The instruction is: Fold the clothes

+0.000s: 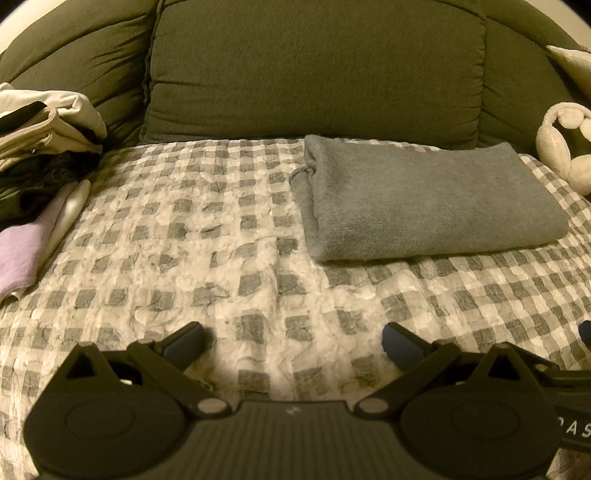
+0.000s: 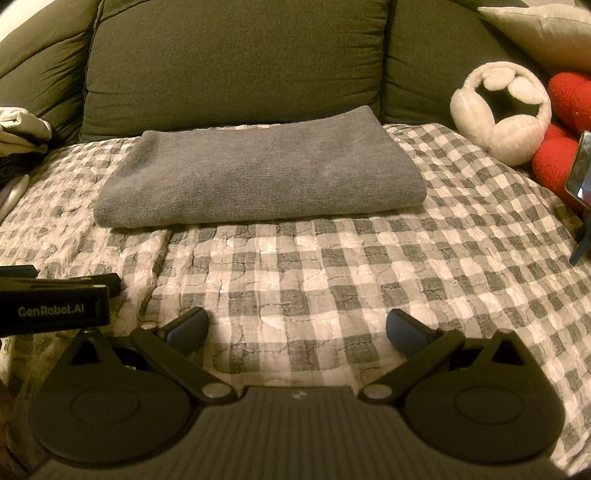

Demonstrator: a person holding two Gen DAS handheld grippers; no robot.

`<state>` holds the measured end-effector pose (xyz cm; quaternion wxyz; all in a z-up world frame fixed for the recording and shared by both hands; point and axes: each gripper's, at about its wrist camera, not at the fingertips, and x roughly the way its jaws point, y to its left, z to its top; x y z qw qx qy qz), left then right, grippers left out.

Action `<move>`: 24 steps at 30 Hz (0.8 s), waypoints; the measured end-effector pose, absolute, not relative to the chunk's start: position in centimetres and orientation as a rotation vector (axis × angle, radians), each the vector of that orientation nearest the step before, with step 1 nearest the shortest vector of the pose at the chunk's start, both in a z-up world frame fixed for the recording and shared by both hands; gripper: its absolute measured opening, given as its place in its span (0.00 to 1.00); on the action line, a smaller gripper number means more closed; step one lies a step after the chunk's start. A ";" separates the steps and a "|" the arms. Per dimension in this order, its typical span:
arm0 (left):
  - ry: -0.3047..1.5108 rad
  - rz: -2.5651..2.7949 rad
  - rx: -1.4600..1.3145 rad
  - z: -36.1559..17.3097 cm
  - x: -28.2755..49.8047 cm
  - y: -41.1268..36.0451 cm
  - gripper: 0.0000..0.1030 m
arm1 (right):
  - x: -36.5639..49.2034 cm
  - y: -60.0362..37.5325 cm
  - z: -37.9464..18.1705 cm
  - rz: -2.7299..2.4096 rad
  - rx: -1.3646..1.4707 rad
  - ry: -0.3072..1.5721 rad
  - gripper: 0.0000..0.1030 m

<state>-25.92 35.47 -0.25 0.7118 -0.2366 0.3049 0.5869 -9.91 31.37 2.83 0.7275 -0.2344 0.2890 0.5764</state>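
A grey knitted garment (image 1: 428,199) lies folded into a neat rectangle on the checked quilt (image 1: 184,240), close to the sofa's back cushions. The right wrist view shows the same folded garment (image 2: 258,177) straight ahead on the quilt (image 2: 332,266). My left gripper (image 1: 293,343) hovers low over the quilt, well short of the garment, open and holding nothing. My right gripper (image 2: 297,328) is likewise open and empty, a stretch in front of the garment's near edge. The left gripper's body (image 2: 55,306) shows at the left of the right wrist view.
A pile of unfolded clothes (image 1: 40,147), beige, black and lilac, sits at the left on the green sofa (image 1: 314,74). White fluffy earmuffs (image 2: 502,110), a red knitted item (image 2: 561,147), a beige cushion (image 2: 546,33) and a phone on a stand (image 2: 580,173) are at the right.
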 end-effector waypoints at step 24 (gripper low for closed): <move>0.680 1.300 -0.525 -0.2 -26.1 35.4 1.00 | -9.9 31.5 2.8 1.268 -0.517 0.635 1.00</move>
